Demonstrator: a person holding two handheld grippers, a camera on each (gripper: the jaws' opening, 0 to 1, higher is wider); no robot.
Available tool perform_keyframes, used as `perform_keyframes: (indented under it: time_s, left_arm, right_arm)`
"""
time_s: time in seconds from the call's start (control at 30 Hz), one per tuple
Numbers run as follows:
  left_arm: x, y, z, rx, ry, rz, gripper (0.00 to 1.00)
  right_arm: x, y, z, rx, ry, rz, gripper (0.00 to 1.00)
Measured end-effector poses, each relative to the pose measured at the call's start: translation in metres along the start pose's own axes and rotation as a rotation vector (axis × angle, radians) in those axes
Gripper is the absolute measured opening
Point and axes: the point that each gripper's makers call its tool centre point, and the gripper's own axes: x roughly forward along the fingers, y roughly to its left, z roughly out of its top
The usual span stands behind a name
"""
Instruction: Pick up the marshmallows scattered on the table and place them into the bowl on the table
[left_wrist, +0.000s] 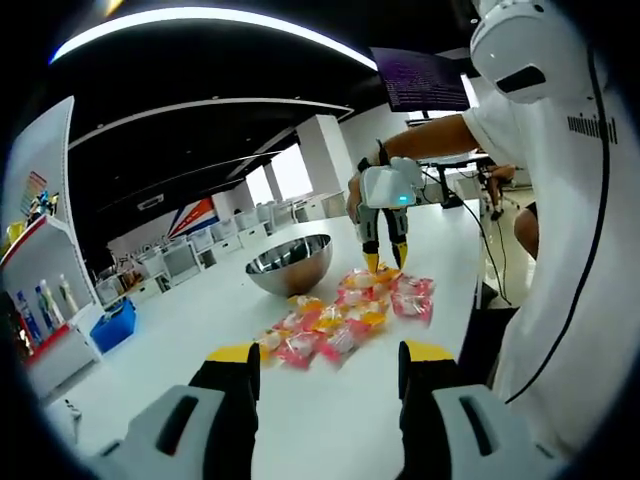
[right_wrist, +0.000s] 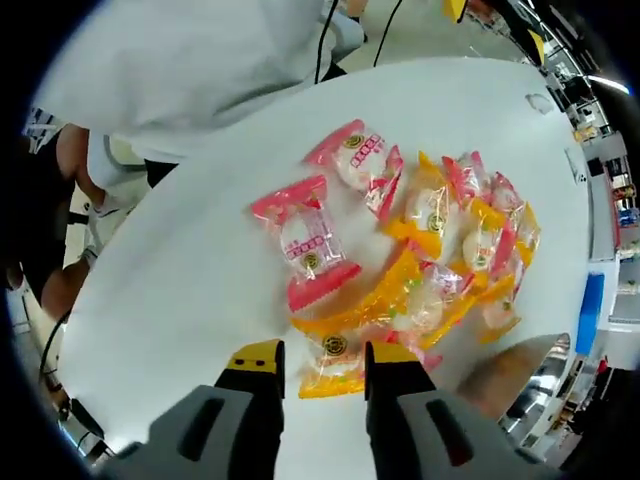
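Since these wrapped marshmallows (right_wrist: 420, 255) are light, soft and slick in crinkly film, a pinch across the puffy middle should hold better than one on the twisted ends. Roughly a dozen lie heaped ahead of the right gripper (right_wrist: 322, 360), whose jaws stand spread over an orange-wrapped one (right_wrist: 333, 362). One steel bowl (left_wrist: 290, 262) sits beyond the pile. Well short of it, the left gripper (left_wrist: 328, 362) hangs spread, holding nothing.
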Motion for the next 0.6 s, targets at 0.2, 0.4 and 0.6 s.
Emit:
perform_keyframes:
  time_s: [0.2,0.4,0.6]
  left_arm:
    - [0.0001,0.0002,-0.0015,-0.005,-0.001,-0.001,0.56]
    - [-0.0001,0.0001,-0.0026,-0.008,-0.003,-0.001,0.56]
    - [-0.0014,0.0002,-0.0021,-0.012,-0.011,0.001,0.56]
  right_arm:
    - [0.0046,-0.0026,-0.0034,0.009,0.004,0.006,0.22]
    - [0.0053,-0.0043,-0.0061,0.019,0.002,-0.005,0.21]
    - [0.0018,0.0048,-0.0065,0.034,0.011,0.001,0.19]
